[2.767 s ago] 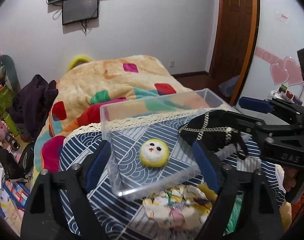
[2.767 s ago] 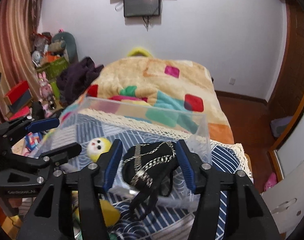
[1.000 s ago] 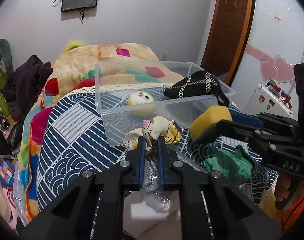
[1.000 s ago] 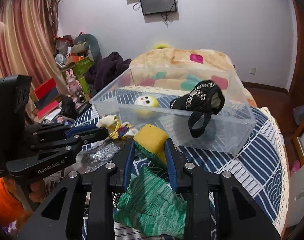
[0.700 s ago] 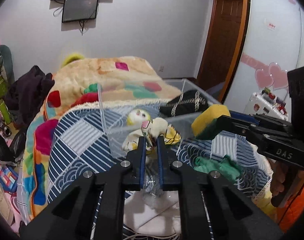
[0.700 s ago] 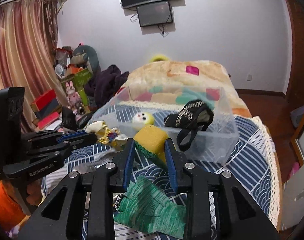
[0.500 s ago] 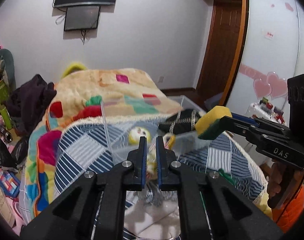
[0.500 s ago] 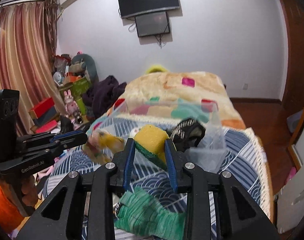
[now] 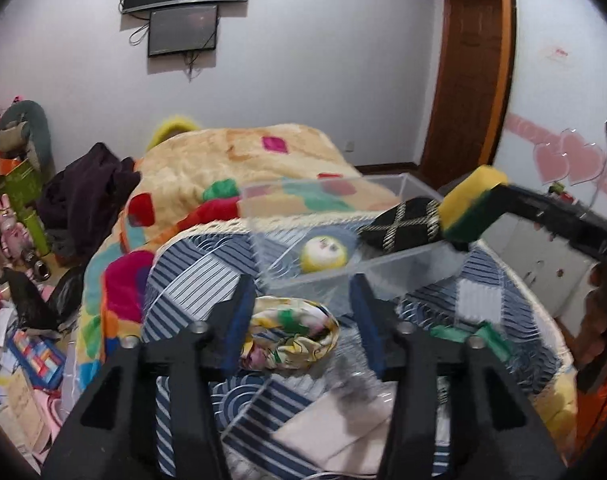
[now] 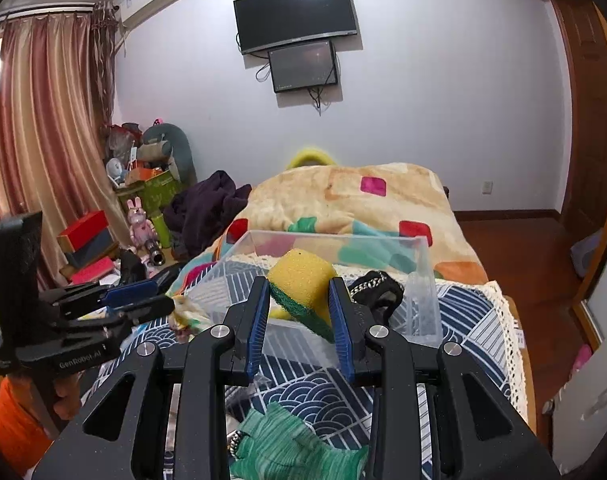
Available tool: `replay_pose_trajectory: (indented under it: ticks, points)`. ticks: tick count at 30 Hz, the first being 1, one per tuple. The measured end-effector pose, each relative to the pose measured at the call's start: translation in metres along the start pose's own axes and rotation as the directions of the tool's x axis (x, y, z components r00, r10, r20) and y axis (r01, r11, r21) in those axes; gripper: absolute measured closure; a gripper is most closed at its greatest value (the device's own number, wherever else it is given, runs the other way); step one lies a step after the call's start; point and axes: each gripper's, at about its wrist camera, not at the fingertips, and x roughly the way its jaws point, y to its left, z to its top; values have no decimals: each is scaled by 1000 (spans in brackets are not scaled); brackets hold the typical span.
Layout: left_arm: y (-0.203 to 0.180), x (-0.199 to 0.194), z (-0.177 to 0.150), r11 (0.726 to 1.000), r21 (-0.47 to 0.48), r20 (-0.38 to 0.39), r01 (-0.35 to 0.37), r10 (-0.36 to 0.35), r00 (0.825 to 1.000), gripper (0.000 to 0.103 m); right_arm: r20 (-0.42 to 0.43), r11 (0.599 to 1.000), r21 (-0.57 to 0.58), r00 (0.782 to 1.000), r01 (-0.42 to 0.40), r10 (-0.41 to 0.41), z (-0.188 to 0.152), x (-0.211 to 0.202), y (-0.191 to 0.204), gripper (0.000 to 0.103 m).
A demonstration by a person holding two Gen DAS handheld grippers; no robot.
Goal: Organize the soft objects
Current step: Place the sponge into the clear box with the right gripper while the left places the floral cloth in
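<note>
A clear plastic bin (image 9: pixel 403 266) stands on the blue patterned cloth and holds a yellow round plush (image 9: pixel 325 254) and a black chained pouch (image 9: pixel 403 226). My left gripper (image 9: pixel 299 320) is open, its jaws wide on either side of a floral fabric bundle (image 9: pixel 291 332) that lies on the cloth just before the bin. My right gripper (image 10: pixel 299 320) is shut on a yellow and green sponge (image 10: pixel 303 284) and holds it above the bin's near rim (image 10: pixel 295 328). The sponge also shows in the left wrist view (image 9: pixel 469 208).
A green knitted glove (image 10: pixel 287 448) lies on the cloth below my right gripper, also in the left wrist view (image 9: pixel 467 338). A white paper (image 9: pixel 335 432) lies near the front. A bed with a patchwork blanket (image 9: pixel 239 164) is behind. Clutter fills the floor at left (image 9: pixel 19 280).
My left gripper has opened and let go of the floral bundle, which now lies on the cloth before the bin. My right gripper has carried the sponge forward over the bin.
</note>
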Motion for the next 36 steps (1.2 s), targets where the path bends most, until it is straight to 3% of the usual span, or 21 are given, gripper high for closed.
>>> replay_pose_trajectory:
  ticks: [2,7,15,19,25,36]
  points:
    - [7,8,-4,1000,-4,-24,-22,22,999,40,-6,1000,-1,1000,-1,1,-1,2,0,75]
    - [25,30,-20,998,-25,-95,-64,61,994,28,-15,1000,-1,1000,-7,7,-3,3,1,75]
    - [42,57,-42,995,-92,-222,-36,15,975,30,-37,1000,-7,999,-11,11,-6,7,3,75]
    - [39,55,-54,997,-78,-239,-19,0,971,49,-43,1000,-3,999,-14,13,-7,8,2,75]
    - [34,45,-54,999,-45,-222,-18,7,975,89,-53,1000,-5,998,-16,15,-10,10,5,75]
    - [24,0,-10,999,-33,-44,-10,8,999,92,-17,1000,-2,1000,-9,9,2,8,3,75]
